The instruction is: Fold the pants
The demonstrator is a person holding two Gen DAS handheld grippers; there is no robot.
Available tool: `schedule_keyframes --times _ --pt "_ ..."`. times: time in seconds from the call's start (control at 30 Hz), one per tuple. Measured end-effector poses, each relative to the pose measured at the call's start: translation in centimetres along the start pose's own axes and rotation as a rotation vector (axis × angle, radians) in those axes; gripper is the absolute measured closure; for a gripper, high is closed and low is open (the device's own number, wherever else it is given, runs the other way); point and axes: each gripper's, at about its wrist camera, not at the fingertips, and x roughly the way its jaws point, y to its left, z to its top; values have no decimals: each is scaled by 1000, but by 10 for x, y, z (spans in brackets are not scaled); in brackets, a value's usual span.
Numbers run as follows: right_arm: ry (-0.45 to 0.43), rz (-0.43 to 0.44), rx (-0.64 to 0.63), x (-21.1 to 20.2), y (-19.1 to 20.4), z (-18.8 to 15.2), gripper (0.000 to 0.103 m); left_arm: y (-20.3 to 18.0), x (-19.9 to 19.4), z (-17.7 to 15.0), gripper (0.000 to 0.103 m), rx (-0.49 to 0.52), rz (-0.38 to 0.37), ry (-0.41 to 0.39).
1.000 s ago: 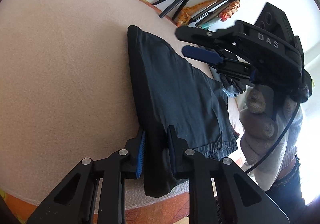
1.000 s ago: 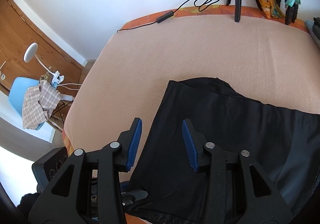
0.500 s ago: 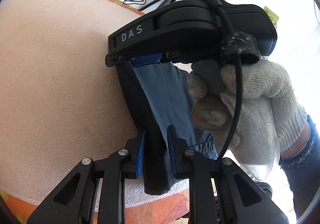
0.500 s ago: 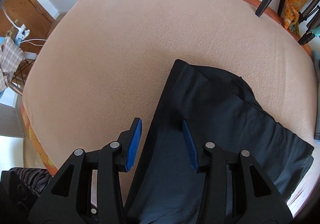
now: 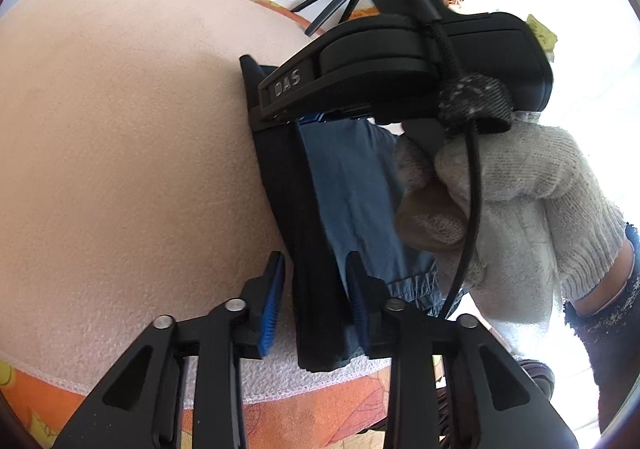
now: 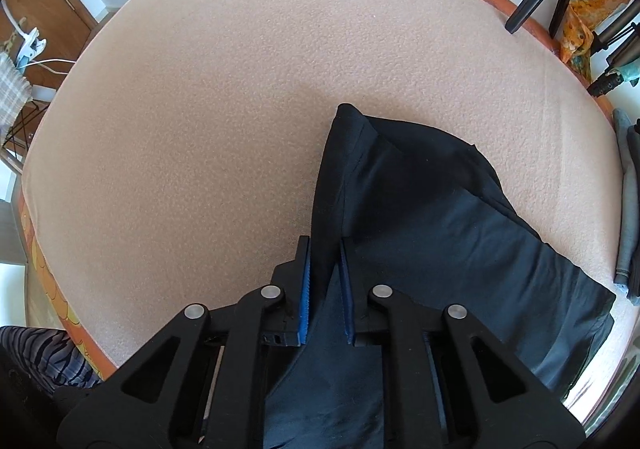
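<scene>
Pants (image 6: 420, 209) lay pinched at their folded edge between the blue pads (image 6: 305, 285) of the right gripper (image 6: 324, 285), whose jaws were closing on the dark cloth, nearly together. From that grip the long fold ran toward twelve o'clock in the right wrist view, ending in a corner, while the rest spread toward four o'clock across the peach blanket (image 6: 200, 109). The left gripper (image 5: 316, 301) was opening, its pads (image 5: 272, 301) parted from the same fold, which lay between them without being pressed. In the left wrist view the long axis ran from six toward eleven o'clock. A gloved hand (image 5: 512, 201) held the right gripper's handle at three o'clock
</scene>
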Motion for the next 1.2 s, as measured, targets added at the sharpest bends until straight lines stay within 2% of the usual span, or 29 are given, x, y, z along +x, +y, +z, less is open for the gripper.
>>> schedule_keyframes --times 0.13,0.2,0.3,0.6,0.73,0.93,1.2 --pt "-47 60 45 -9 -11 -7 95 2 3 -9 65 -2 23 10" --pt "-76 96 77 -13 -18 -11 96 1 2 -9 68 9 16 1" --pt "-121 167 144 -20 -32 -19 97 -7 4 -9 87 43 -11 0" --pt "-294 351 306 -63 -83 -44 98 -45 -11 -5 92 182 -63 -70" --pt "-365 370 333 -84 -100 -59 98 -62 -13 -2 92 239 -86 -86" --pt "-433 377 384 -106 -125 -75 98 -81 1 3 92 267 -129 -77" --pt "-520 348 438 -134 -166 -100 98 -118 26 14 92 341 -196 -55"
